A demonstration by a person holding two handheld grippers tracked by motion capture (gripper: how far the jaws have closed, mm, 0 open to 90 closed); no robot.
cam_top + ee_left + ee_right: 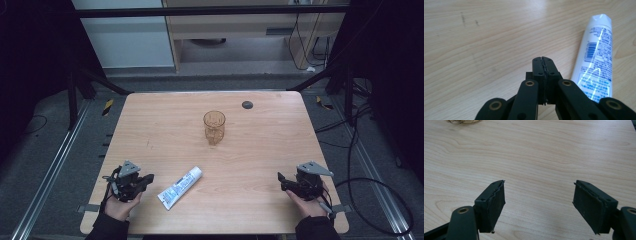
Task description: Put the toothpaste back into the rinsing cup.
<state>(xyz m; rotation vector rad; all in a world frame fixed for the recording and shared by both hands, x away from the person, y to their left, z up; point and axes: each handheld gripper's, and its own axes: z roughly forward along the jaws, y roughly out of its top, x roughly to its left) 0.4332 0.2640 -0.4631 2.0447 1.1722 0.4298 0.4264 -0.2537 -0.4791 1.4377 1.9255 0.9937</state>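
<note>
Approaching the toothpaste tube [180, 187] lying just beside it at the table's near edge, the left gripper [146, 178] has jaws pressed together on nothing and would need to spread them before grasping, while the right gripper [281, 179] waits wide apart.

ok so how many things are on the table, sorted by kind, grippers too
tube: 1, white with blue print, lying flat
glass mug: 1, amber, upright
round dark disc: 1, near the far edge of the table
grippers: 2, left gripper shut on nothing, right gripper open
total: 5
</note>
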